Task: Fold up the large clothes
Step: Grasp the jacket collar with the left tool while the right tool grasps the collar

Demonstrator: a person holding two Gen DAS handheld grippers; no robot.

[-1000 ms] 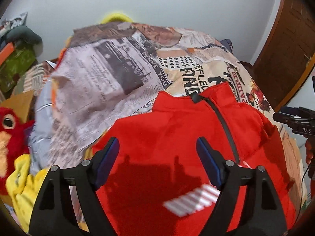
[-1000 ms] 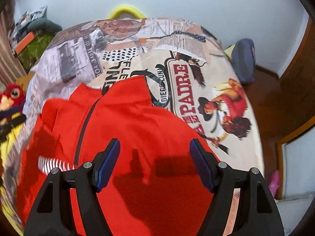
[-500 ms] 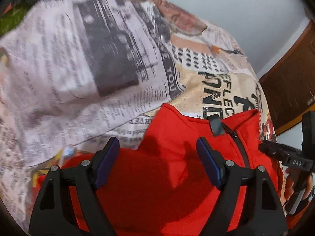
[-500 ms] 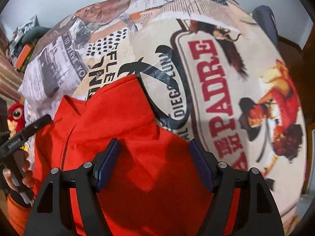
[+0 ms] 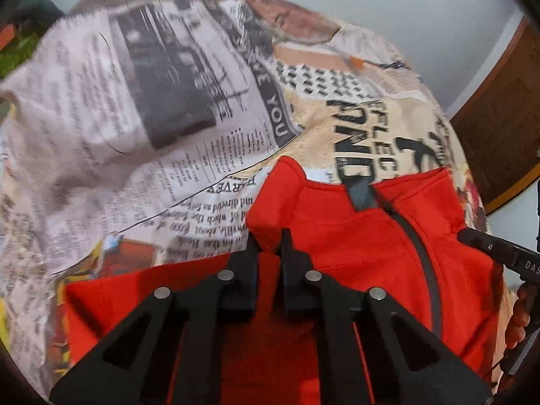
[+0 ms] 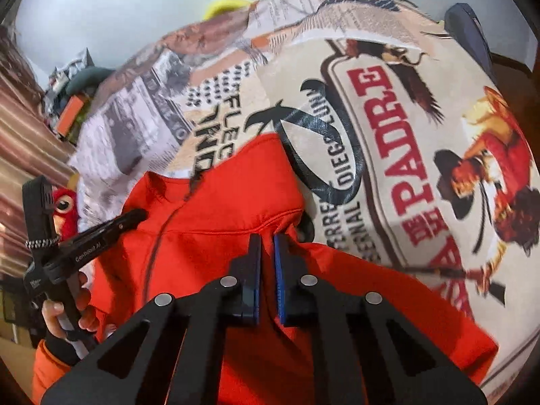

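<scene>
A red zip-up jacket (image 5: 354, 236) lies front up on a bed, its dark zipper (image 5: 418, 253) running down the middle. My left gripper (image 5: 270, 239) is shut on the jacket's left shoulder near the collar. In the right wrist view the jacket (image 6: 219, 222) fills the lower middle, and my right gripper (image 6: 267, 241) is shut on its right shoulder by the collar seam. Each gripper shows in the other's view, the right gripper (image 5: 499, 253) at the right edge and the left gripper (image 6: 101, 233) at the left.
The bed carries a newspaper and poster print cover (image 5: 168, 118) (image 6: 422, 135). A red plush toy (image 6: 64, 206) sits at the bed's left side. A wooden door (image 5: 499, 128) stands at the right, a dark blue bag (image 6: 469, 30) beyond the bed, clutter (image 6: 74, 101) far left.
Both grippers moved up toward the collar and closed from wide open onto the jacket's shoulders.
</scene>
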